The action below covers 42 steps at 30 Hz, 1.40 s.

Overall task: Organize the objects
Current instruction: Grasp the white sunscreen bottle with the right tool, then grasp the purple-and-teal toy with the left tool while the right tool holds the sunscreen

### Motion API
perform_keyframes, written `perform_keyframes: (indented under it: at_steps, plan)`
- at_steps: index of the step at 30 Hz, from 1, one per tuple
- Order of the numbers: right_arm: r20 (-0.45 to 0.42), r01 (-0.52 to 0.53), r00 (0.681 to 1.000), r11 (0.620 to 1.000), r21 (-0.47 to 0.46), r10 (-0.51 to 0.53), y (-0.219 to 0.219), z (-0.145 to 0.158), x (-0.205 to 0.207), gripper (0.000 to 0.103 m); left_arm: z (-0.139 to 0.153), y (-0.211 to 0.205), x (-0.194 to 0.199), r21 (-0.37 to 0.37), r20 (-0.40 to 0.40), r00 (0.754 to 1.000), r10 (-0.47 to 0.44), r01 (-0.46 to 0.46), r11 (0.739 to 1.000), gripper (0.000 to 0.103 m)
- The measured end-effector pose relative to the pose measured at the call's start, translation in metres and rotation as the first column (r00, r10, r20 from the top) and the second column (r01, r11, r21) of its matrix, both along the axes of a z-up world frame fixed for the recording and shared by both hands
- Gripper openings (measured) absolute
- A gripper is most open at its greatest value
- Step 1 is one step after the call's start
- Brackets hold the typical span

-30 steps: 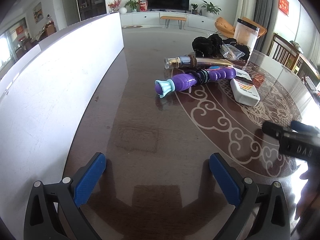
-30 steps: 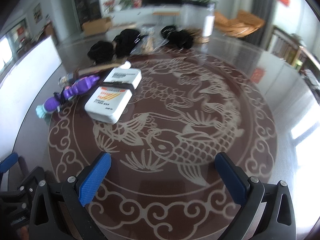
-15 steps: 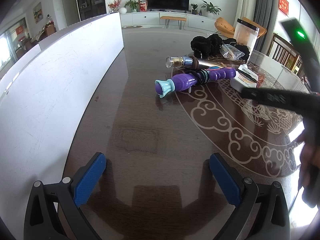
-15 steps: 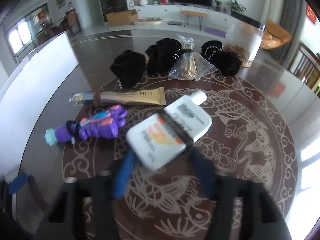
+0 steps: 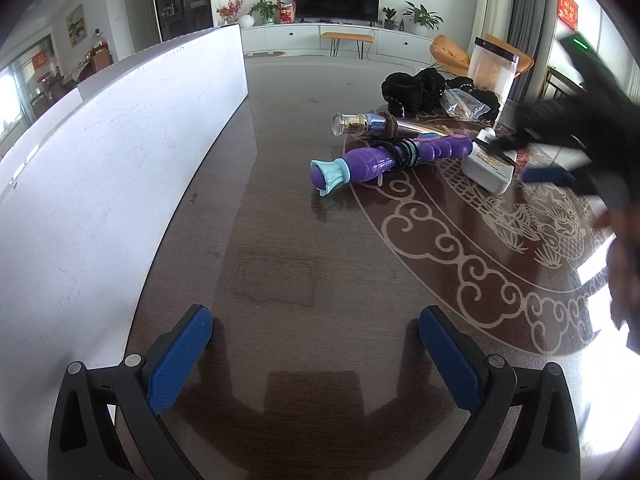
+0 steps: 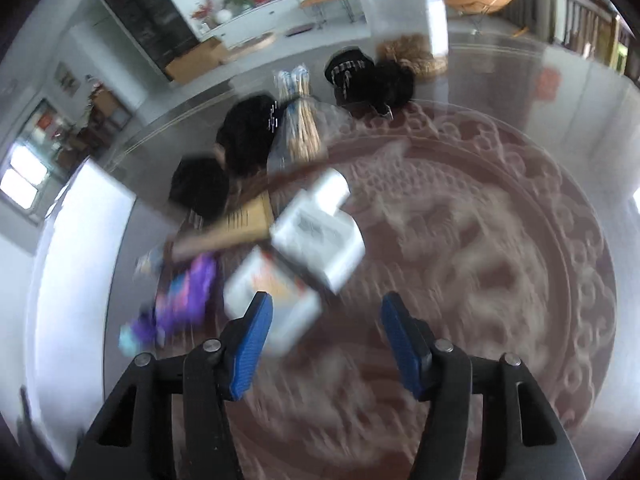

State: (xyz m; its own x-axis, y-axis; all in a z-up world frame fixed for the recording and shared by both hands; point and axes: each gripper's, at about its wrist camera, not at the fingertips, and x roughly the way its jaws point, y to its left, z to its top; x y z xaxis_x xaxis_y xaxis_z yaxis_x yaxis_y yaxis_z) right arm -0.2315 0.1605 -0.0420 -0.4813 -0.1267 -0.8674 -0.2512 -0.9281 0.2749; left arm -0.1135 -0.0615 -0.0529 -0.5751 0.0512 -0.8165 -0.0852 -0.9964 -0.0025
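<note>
A dark glossy table (image 5: 280,240) with a pale fish-and-scroll inlay fills the room's centre, and a tall white board (image 5: 120,152) stands along its left edge. The left gripper (image 5: 316,354) hovers low over bare wood, its blue pads spread wide with nothing between them.

The right gripper (image 6: 326,334) is tilted down over a white squeeze bottle (image 6: 298,256) with an orange label and a dark band. The jaws have just been opening and now stand partly apart. The left pad (image 6: 250,344) overlaps the bottle's near corner, but the frame is badly smeared, so whether it touches is hard to say; the bottle is mostly to the left of the gap rather than in it.

Beside the bottle lies a purple toy (image 5: 384,158) with a teal flared end (it rests on its side), and just behind that a gold tube (image 5: 384,124) with a clear cap. Farther back sit black fuzzy hair pieces (image 5: 416,88), a clear bag of sticks (image 6: 300,132) and a clear canister (image 5: 492,68) with a dark lid.
</note>
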Motion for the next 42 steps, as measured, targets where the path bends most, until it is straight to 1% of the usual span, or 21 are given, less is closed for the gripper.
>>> perform_keyframes:
  at_steps: [1, 3, 4, 5, 6, 8, 9, 11, 13, 17, 19, 22, 24, 25, 26, 28, 31, 38, 42]
  plan:
    - [0.009, 0.010, 1.000, 1.000, -0.007, -0.009, -0.003, -0.001, -0.010, 0.060, 0.000, 0.000, 0.000, 0.000, 0.000, 1.000, 0.000, 0.000, 1.000, 0.103]
    - [0.025, 0.033, 0.999, 0.999, 0.019, -0.034, -0.013, -0.001, -0.029, 0.065, 0.000, 0.000, 0.000, 0.000, 0.000, 1.000, 0.000, 0.000, 1.000, 0.103]
    - [0.032, 0.027, 0.999, 0.999, 0.040, -0.028, -0.018, -0.001, -0.035, 0.068, 0.000, 0.000, 0.000, 0.000, 0.000, 1.000, 0.000, 0.000, 1.000, 0.103]
    - [0.039, 0.007, 0.999, 0.997, 0.079, -0.011, -0.025, 0.000, -0.039, 0.068, -0.001, 0.000, 0.000, 0.000, 0.000, 1.000, 0.000, 0.000, 1.000, 0.103]
    - [0.048, -0.023, 0.999, 0.992, 0.128, 0.017, -0.032, -0.001, -0.042, 0.066, 0.000, 0.000, 0.000, 0.000, 0.001, 1.000, 0.000, 0.000, 1.000, 0.103]
    - [0.043, -0.077, 0.997, 0.975, 0.207, 0.070, -0.042, -0.002, -0.037, 0.054, -0.001, 0.001, 0.000, 0.000, 0.000, 1.000, 0.000, 0.000, 1.000, 0.103]
    - [0.036, -0.102, 0.995, 0.966, 0.239, 0.096, -0.043, -0.002, -0.030, 0.055, -0.001, 0.000, 0.000, 0.000, 0.001, 1.000, -0.001, 0.001, 1.000, 0.103]
    - [0.017, -0.129, 0.992, 0.958, 0.256, 0.129, -0.040, -0.001, -0.012, 0.054, -0.001, 0.001, 0.000, 0.000, 0.001, 1.000, -0.001, 0.001, 1.000, 0.103]
    - [-0.007, -0.148, 0.988, 0.951, 0.271, 0.156, -0.034, -0.001, 0.015, 0.054, -0.001, 0.000, 0.000, 0.000, 0.001, 1.000, -0.001, 0.001, 1.000, 0.103]
    - [-0.071, -0.195, 0.971, 0.925, 0.326, 0.229, -0.020, -0.003, 0.086, 0.055, -0.001, 0.001, 0.000, 0.000, 0.001, 1.000, -0.001, 0.001, 1.000, 0.103]
    - [-0.092, -0.197, 0.965, 0.915, 0.353, 0.244, -0.015, -0.002, 0.117, 0.055, -0.001, 0.001, 0.000, 0.000, 0.001, 1.000, -0.001, 0.001, 1.000, 0.103]
    - [-0.126, -0.177, 0.963, 0.915, 0.362, 0.236, -0.002, -0.002, 0.152, 0.055, -0.001, 0.001, 0.000, 0.000, 0.001, 1.000, -0.001, 0.001, 1.000, 0.103]
    - [-0.138, -0.157, 0.966, 0.923, 0.352, 0.217, 0.006, -0.005, 0.160, 0.057, -0.001, 0.000, 0.000, 0.000, 0.001, 1.000, -0.001, 0.001, 1.000, 0.103]
    - [-0.137, -0.149, 0.969, 0.927, 0.345, 0.207, 0.009, -0.005, 0.163, 0.064, -0.001, 0.000, 0.000, 0.000, 0.001, 1.000, -0.001, 0.001, 1.000, 0.103]
    - [-0.133, -0.141, 0.972, 0.931, 0.338, 0.195, 0.010, -0.006, 0.162, 0.077, -0.001, 0.000, 0.000, 0.000, 0.001, 1.000, -0.001, 0.001, 1.000, 0.103]
    - [-0.115, -0.135, 0.977, 0.934, 0.331, 0.182, 0.013, -0.009, 0.156, 0.084, -0.001, 0.000, 0.000, 0.000, 0.001, 1.000, -0.001, 0.001, 1.000, 0.103]
    - [-0.104, -0.138, 0.978, 0.935, 0.327, 0.181, 0.015, -0.013, 0.153, 0.091, -0.001, 0.000, 0.000, 0.000, 0.001, 1.000, -0.001, 0.001, 1.000, 0.103]
    - [-0.105, -0.128, 0.980, 0.936, 0.326, 0.171, 0.016, -0.014, 0.155, 0.092, -0.001, 0.001, 0.001, -0.003, 0.001, 1.000, -0.001, 0.001, 1.000, 0.103]
    - [-0.121, -0.118, 0.978, 0.934, 0.337, 0.167, 0.015, -0.012, 0.158, 0.092, -0.002, 0.001, 0.001, -0.003, 0.002, 1.000, -0.003, 0.003, 1.000, 0.103]
